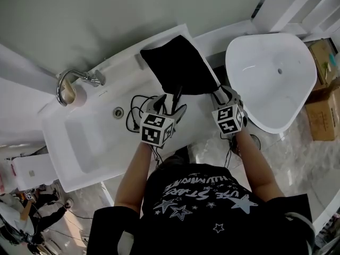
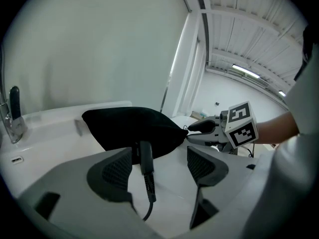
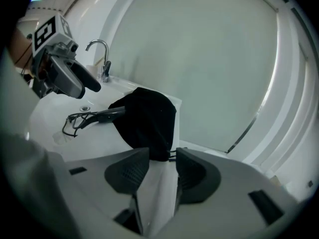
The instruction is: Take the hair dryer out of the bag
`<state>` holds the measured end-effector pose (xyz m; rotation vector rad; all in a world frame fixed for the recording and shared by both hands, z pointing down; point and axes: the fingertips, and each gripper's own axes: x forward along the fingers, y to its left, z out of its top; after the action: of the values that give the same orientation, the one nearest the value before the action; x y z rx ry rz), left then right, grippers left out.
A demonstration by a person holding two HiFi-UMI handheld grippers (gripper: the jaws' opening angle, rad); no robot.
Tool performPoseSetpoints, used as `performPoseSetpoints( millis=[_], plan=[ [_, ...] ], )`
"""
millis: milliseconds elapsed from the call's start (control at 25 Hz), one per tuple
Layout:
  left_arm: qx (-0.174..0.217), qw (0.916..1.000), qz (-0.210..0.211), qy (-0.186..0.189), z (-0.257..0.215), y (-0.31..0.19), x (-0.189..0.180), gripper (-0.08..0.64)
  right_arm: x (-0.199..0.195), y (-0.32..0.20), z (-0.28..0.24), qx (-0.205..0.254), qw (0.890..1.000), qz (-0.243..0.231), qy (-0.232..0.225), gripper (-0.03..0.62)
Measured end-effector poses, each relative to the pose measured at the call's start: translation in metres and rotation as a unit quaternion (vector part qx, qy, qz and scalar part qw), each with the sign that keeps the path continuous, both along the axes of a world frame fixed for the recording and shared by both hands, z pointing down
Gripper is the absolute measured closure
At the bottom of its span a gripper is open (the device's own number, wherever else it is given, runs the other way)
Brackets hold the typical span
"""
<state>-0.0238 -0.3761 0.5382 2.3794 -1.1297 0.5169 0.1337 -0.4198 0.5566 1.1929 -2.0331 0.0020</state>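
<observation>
Jaws of the left gripper (image 2: 158, 166) are held apart around the handle (image 2: 146, 158) of the hair dryer, which is not yet clamped. The right gripper (image 3: 162, 171) is closed on the near corner of the black bag (image 2: 132, 126), which lies on the white worktop (image 1: 197, 117). Only the handle and the cord (image 1: 137, 110) are seen outside the bag; the dryer's body is hidden inside. Removal is judged barely begun: gripping and drawing out remain. Beyond, a basin (image 1: 90, 137) and tap (image 1: 71, 78) are seen.

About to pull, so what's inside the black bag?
Only a dark handle and its cord stick out of the black bag. Whatever else is inside is covered by the cloth.
</observation>
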Motion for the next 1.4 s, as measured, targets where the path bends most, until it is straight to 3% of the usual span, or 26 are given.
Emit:
performPoseSetpoints(
  millis=[400,560,680,960,1400],
  plan=[
    [-0.014,0.9998,0.012,-0.010,0.013,-0.018,0.006,0.201,-0.010,-0.019,0.009,0.007,0.999,-0.012,0.031,0.463],
    [-0.020,0.9996,0.017,-0.013,0.018,-0.027,0.013,0.201,-0.009,-0.025,0.006,0.013,0.999,-0.004,0.034,0.526],
    [-0.024,0.9993,0.021,-0.021,0.023,-0.036,0.018,0.201,-0.009,-0.029,-0.001,0.015,1.000,0.005,0.018,0.558],
    [-0.050,0.9975,0.020,-0.046,0.042,-0.051,0.027,0.202,-0.013,-0.036,-0.019,0.018,0.999,0.017,-0.035,0.563],
    [-0.084,0.9949,-0.007,-0.055,0.058,-0.083,0.034,0.236,-0.016,-0.041,-0.027,0.016,0.998,0.016,-0.053,0.563]
  ],
)
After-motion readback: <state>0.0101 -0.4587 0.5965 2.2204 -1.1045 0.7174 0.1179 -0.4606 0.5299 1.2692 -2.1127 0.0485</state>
